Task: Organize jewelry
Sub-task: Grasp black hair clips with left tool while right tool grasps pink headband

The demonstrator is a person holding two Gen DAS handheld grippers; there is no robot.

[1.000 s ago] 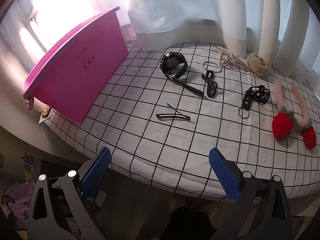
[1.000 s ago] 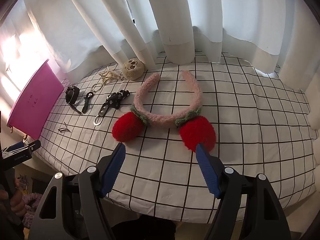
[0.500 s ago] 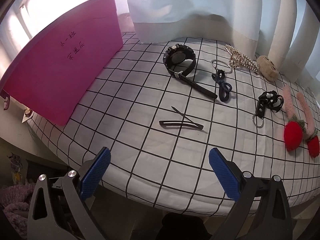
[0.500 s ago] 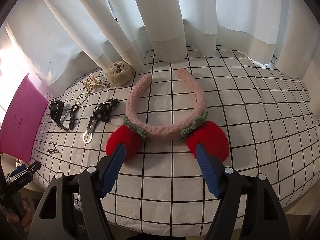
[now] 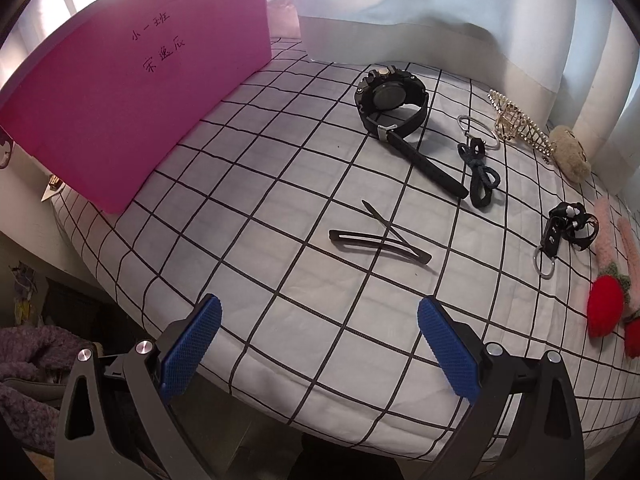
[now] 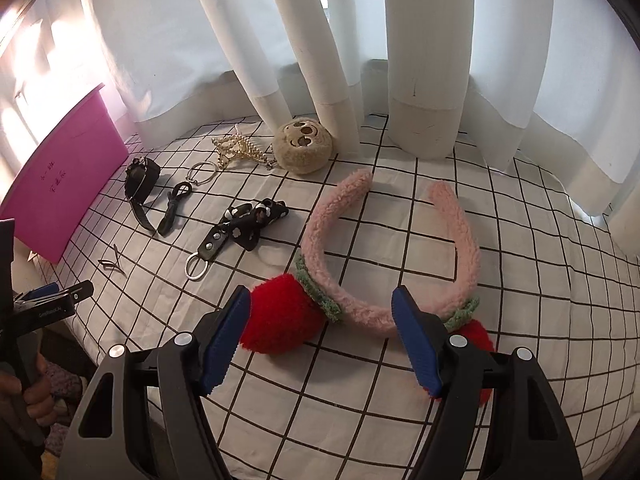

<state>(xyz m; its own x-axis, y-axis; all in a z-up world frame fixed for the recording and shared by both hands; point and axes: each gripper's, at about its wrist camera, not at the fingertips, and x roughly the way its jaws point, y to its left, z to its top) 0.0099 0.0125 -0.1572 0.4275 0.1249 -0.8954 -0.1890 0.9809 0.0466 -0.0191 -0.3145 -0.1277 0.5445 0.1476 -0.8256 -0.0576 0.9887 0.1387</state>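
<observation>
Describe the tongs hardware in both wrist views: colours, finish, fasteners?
Both the left tongs and the right tongs match: matte black angular finger arms with triangular cutouts, round silver pivot bolts, and blue diamond-textured pads. No cables visible; no sleeve visible.

Bin (image 5: 132, 92) sits far left on the bed (image 5: 280, 184), then watch (image 5: 390, 106), hair clips (image 5: 380, 240) nearer the front edge, headband (image 6: 384, 248) way off right.

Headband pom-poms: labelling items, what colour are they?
Red pom-poms on the pink headband; clearest in the right wrist view.
</observation>
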